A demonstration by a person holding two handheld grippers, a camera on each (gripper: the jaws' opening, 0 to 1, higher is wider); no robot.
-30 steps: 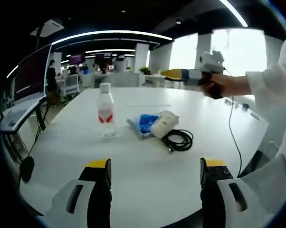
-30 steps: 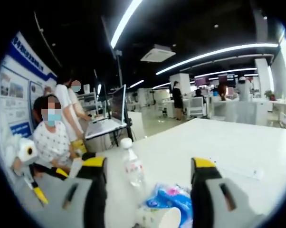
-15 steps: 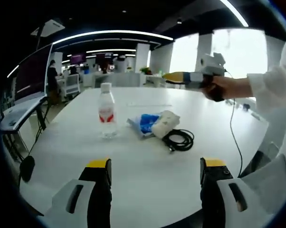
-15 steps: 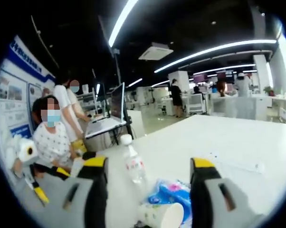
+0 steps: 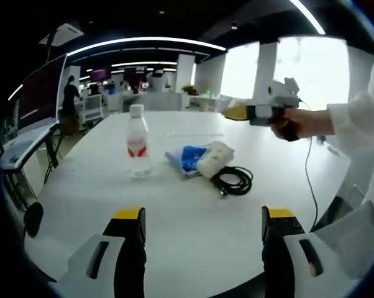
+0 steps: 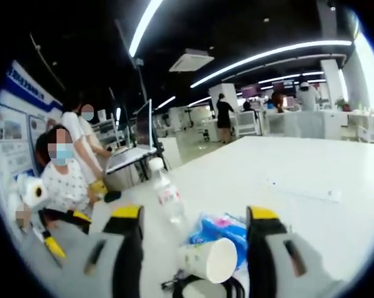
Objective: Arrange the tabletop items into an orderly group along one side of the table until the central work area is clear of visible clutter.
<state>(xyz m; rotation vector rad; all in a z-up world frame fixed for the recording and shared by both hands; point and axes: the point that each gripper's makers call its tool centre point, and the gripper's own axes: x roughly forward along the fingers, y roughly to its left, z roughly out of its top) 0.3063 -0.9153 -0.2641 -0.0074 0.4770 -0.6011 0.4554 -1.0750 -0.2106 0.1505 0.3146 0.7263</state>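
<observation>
Bright ceiling light strips (image 5: 143, 43), window glare (image 5: 317, 68) blown out at right, soft shadows on the white table (image 5: 193, 230), fisheye bending at edges, right gripper view slightly blurred

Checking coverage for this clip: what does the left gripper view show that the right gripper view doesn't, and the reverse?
Left gripper view alone: the right hand-held gripper held above the table by a hand, and the black cable fully coiled. Right gripper view alone: two people beside the table and the paper cup's open mouth. Both share the white table, water bottle, blue packet and cup.
</observation>
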